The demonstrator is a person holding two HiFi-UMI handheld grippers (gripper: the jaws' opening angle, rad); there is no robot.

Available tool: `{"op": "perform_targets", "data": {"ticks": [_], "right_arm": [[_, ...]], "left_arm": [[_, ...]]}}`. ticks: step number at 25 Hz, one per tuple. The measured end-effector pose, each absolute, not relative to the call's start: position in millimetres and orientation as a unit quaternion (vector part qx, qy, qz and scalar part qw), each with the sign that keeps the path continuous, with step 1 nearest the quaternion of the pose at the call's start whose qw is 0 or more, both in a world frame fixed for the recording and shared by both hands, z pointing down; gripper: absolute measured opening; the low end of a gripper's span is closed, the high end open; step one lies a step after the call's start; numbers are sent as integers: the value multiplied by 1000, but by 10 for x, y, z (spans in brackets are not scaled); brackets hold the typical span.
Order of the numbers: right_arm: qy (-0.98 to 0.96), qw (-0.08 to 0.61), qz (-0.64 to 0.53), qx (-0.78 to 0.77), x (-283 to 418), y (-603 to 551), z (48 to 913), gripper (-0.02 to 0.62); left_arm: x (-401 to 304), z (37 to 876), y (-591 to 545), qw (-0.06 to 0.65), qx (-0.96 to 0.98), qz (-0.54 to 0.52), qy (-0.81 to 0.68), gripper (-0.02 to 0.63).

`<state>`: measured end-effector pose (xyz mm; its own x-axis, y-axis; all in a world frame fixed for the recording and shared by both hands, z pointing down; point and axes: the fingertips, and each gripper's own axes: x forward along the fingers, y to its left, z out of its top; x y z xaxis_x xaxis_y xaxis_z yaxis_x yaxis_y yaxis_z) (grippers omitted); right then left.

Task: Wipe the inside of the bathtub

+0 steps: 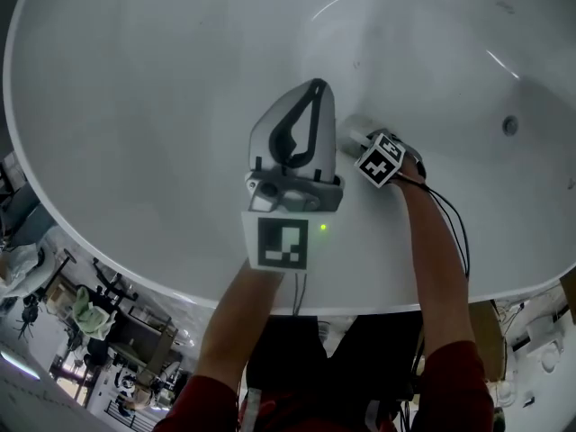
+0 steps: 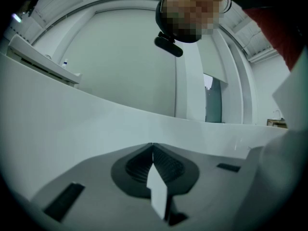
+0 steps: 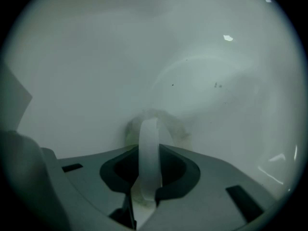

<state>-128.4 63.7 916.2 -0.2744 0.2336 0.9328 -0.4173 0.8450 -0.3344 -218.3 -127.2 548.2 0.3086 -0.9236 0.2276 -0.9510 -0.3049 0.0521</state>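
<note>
**Inspector:** Where does the bathtub (image 1: 162,70) stand, and where is the wiping piece?

**Assistant:** The white oval basin fills the head view, with its long axis running roughly left to right. A pale cloth (image 3: 168,125) is bunched against the inner wall near the middle of the basin and touches the surface.

**Inspector:** What holds it?

**Assistant:** The right gripper (image 3: 150,144). Its jaws are clamped together on the cloth, and a white band stands up between them. The cloth lies straight ahead of the tips, between them and the wall.

**Inspector:** And the other claw?

**Assistant:** The left gripper (image 1: 315,88) has its jaws drawn fully together. Nothing can be seen between them. It appears to be raised above the basin and not touching the surface, just beside the right one.

**Inspector:** How does the surface ahead look?

**Assistant:** A faint curved streak (image 3: 207,64) and a few dark specks (image 3: 217,84) lie beyond the cloth, up and to the right in the right gripper view.

**Inspector:** Assessment?

**Assistant:** Wiping appears to be under way. The right hand is the nearer one and is already in contact. The next stroke probably sweeps along the wall toward those specks, and the pressure must be kept up so the cloth does not lift.
</note>
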Motion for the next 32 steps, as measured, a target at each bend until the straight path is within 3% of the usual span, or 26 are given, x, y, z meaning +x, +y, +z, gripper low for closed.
{"op": "perform_targets", "data": {"ticks": [9,26,32], "right_arm": [[-760,571,299,77,-1286,590,8815,91],[-802,525,267,-104,-110,1173,5793,92],[-800,514,280,-132,-18,1431,5537,92]], "left_arm": [[-2151,5235,-1240,75,807,72,-581,15],[-1224,4228,-1095,41,813,36,-580,15],[-1025,4112,-1070,42,809,33,-585,15]]}}
